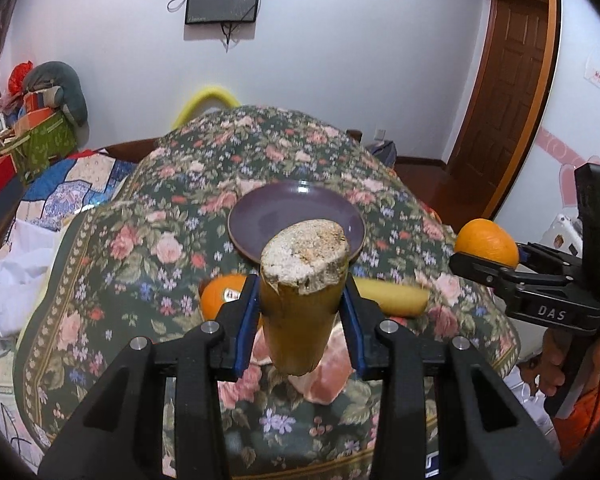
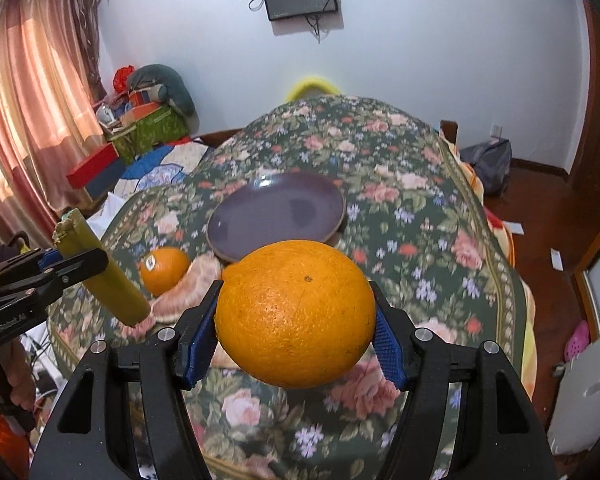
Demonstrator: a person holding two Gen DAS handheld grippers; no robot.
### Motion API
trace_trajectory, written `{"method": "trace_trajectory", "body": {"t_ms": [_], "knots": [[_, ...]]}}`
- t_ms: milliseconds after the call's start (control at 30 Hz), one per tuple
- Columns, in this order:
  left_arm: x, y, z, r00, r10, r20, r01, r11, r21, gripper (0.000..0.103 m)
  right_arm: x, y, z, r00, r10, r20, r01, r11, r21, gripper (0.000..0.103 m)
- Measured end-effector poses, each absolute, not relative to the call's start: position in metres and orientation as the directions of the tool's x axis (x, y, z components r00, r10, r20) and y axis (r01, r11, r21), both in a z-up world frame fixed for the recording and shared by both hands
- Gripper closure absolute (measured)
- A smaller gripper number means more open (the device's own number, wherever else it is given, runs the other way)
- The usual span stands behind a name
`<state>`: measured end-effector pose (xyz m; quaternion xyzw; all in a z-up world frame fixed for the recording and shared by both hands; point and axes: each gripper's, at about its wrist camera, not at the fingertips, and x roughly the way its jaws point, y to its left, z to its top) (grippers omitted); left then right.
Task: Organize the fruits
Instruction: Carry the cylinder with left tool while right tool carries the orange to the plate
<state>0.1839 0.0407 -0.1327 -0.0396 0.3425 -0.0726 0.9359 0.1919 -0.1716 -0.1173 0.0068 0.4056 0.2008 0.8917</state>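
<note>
The left gripper is clamped on a yellow-green stalk section, its blue pads pressing both sides and the rough, pale cut end tilted up toward the lens. The right gripper is closed around a large orange, which fills the gap between its blue pads. Both pieces are held in the air above a floral bedspread. In the right wrist view the left gripper comes in from the left edge with the stalk section slanting down toward the cloth; in the left wrist view the right gripper enters from the right edge with the large orange between its fingers.

On the bedspread below the left gripper lies a peeled pink pomelo segment, curved, with a second orange bearing a sticker just beside it on the left. A yellow fruit, partly hidden behind the left gripper's right finger, lies to the right of the stalk section; what kind it is cannot be told. Farther along the middle of the bedspread sits a purple plate, nothing on it, well apart from the bedspread's edges.

Beyond the bed, a dark screen hangs on the white wall, pink curtains cover the left side, and a wooden door stands at the right.
</note>
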Motion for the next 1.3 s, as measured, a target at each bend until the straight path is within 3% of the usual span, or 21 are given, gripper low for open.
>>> {"method": "trace_trajectory", "body": {"t_ms": [567, 1300], "knots": [[0.245, 0.049, -0.135, 0.768, -0.163, -0.62, 0.09, 0.985, -0.148, 0.065, 0.241, -0.159, -0.111, 0.64, 0.38, -0.668, -0.365, 0.915, 0.171, 0.04], [0.33, 0.054, -0.169, 0.716, -0.171, -0.677, 0.088, 0.984, -0.156, 0.065, 0.313, -0.13, -0.146, 0.611, 0.361, -0.704, -0.392, 0.911, 0.127, 0.04]]}}
